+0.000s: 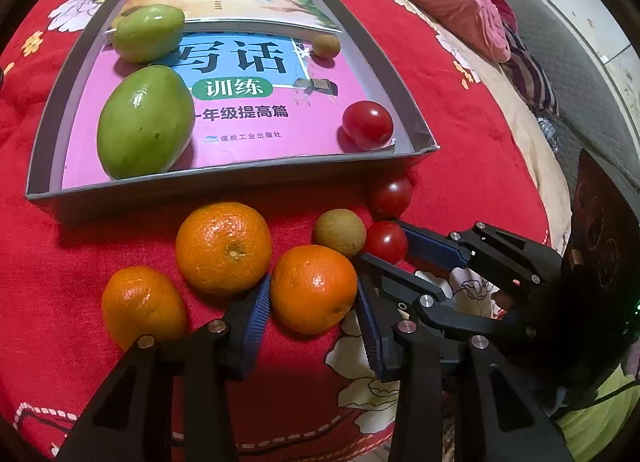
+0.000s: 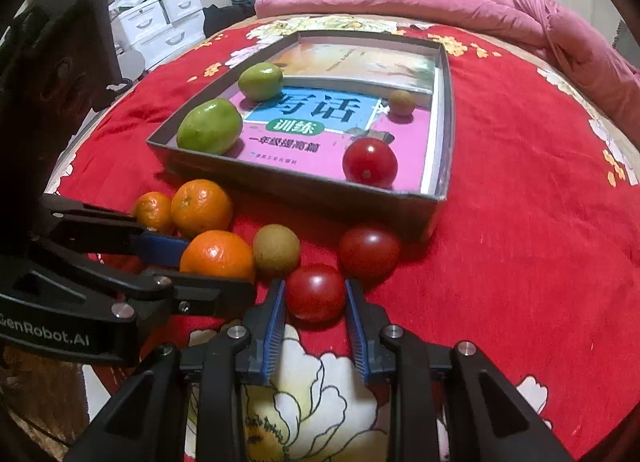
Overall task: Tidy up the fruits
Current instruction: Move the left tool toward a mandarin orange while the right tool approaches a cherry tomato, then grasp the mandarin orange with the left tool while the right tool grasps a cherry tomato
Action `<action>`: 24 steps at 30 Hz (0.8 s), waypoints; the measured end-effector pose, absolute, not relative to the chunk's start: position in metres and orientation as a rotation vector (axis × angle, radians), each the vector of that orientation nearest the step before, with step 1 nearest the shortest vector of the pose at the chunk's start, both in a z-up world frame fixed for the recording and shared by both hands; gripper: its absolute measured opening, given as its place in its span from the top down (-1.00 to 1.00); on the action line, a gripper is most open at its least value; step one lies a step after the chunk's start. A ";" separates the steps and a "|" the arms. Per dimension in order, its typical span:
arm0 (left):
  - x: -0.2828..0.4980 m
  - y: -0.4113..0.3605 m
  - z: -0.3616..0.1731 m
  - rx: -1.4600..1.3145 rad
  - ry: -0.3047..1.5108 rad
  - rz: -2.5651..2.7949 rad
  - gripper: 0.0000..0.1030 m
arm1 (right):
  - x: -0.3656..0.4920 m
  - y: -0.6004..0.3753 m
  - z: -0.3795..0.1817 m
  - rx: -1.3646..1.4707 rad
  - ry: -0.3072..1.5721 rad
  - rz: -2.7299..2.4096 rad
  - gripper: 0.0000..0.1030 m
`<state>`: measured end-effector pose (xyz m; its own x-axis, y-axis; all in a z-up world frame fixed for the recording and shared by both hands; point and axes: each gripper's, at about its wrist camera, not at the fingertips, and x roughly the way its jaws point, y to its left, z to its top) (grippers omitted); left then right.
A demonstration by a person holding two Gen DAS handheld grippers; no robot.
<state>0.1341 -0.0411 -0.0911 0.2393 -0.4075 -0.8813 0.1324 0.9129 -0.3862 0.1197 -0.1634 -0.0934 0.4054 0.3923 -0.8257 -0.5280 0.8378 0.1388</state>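
A grey shallow box [image 1: 240, 178] [image 2: 304, 186] lined with books holds two green fruits [image 1: 146, 122] [image 2: 210, 126], a small brown fruit [image 1: 326, 46] [image 2: 401, 101] and a red tomato [image 1: 368, 124] [image 2: 370, 162]. In front of it on the red bedspread lie three oranges, a brown fruit [image 1: 340, 232] [image 2: 277, 249] and two tomatoes. My left gripper [image 1: 314, 294] [image 2: 192, 262] has its blue pads against the sides of one orange [image 1: 314, 288] [image 2: 218, 254]. My right gripper [image 2: 316, 294] [image 1: 384, 238] has its pads touching the near tomato [image 2: 316, 292] [image 1: 386, 240]. Both fruits rest on the bedspread.
Two more oranges [image 1: 224, 248] [image 1: 142, 304] lie left of the held one. Another tomato [image 1: 390, 196] [image 2: 370, 250] sits by the box's front corner. A pink quilt [image 2: 440, 2] lies behind the box. White drawers [image 2: 160, 22] stand beyond the bed at left.
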 end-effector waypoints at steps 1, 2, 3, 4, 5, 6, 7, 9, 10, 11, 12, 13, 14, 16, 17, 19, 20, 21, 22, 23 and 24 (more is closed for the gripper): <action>0.134 -0.041 -0.091 -0.255 1.279 -0.376 0.17 | 0.119 -0.163 -0.093 -0.153 0.994 0.587 0.42; 0.132 -0.039 -0.090 -0.261 1.277 -0.377 0.17 | 0.118 -0.163 -0.092 -0.151 0.990 0.591 0.42; 0.133 -0.039 -0.090 -0.265 1.276 -0.378 0.17 | 0.118 -0.164 -0.092 -0.149 0.988 0.595 0.42; 0.132 -0.038 -0.089 -0.266 1.277 -0.380 0.17 | 0.117 -0.165 -0.091 -0.145 0.988 0.598 0.42; 0.131 -0.037 -0.089 -0.268 1.276 -0.380 0.18 | 0.115 -0.166 -0.089 -0.138 0.988 0.601 0.42; 0.130 -0.037 -0.088 -0.269 1.276 -0.381 0.18 | 0.115 -0.166 -0.089 -0.134 0.987 0.602 0.42; 0.129 -0.035 -0.088 -0.270 1.277 -0.381 0.18 | 0.113 -0.167 -0.087 -0.129 0.985 0.603 0.42; 0.127 -0.035 -0.086 -0.274 1.279 -0.382 0.18 | 0.112 -0.169 -0.084 -0.122 0.979 0.605 0.42; 0.126 -0.035 -0.084 -0.280 1.277 -0.386 0.18 | 0.111 -0.169 -0.081 -0.120 0.975 0.607 0.42; 0.125 -0.034 -0.082 -0.282 1.275 -0.386 0.18 | 0.110 -0.170 -0.078 -0.117 0.969 0.606 0.42; 0.124 -0.033 -0.080 -0.284 1.272 -0.387 0.18 | 0.110 -0.171 -0.075 -0.111 0.965 0.604 0.42; 0.123 -0.033 -0.075 -0.285 1.264 -0.391 0.18 | 0.109 -0.171 -0.073 -0.104 0.961 0.606 0.42; 0.122 -0.032 -0.072 -0.285 1.257 -0.392 0.18 | 0.109 -0.172 -0.069 -0.091 0.954 0.610 0.42; 0.120 -0.028 -0.065 -0.287 1.241 -0.391 0.18 | 0.107 -0.173 -0.060 -0.070 0.938 0.614 0.42; 0.119 -0.027 -0.060 -0.290 1.231 -0.391 0.18 | 0.106 -0.173 -0.056 -0.067 0.928 0.617 0.42; 0.117 -0.021 -0.048 -0.291 1.204 -0.389 0.18 | 0.105 -0.172 -0.048 -0.063 0.909 0.621 0.42; 0.116 -0.019 -0.042 -0.288 1.191 -0.386 0.18 | 0.104 -0.172 -0.044 -0.059 0.901 0.624 0.42; 0.115 -0.017 -0.036 -0.285 1.176 -0.383 0.18 | 0.104 -0.172 -0.041 -0.054 0.893 0.626 0.42; 0.114 -0.016 -0.032 -0.284 1.166 -0.381 0.18 | 0.103 -0.172 -0.037 -0.050 0.884 0.628 0.42; 0.113 -0.014 -0.025 -0.281 1.149 -0.378 0.18 | 0.103 -0.172 -0.034 -0.048 0.877 0.628 0.42; 0.112 -0.010 -0.021 -0.280 1.141 -0.376 0.18 | 0.103 -0.172 -0.031 -0.047 0.869 0.627 0.42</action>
<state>0.1122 -0.0103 -0.0209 0.3653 -0.4285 -0.8264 0.1474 0.9032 -0.4032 0.1028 -0.1721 -0.0311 0.4788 0.4950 -0.7251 -0.5317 0.8207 0.2091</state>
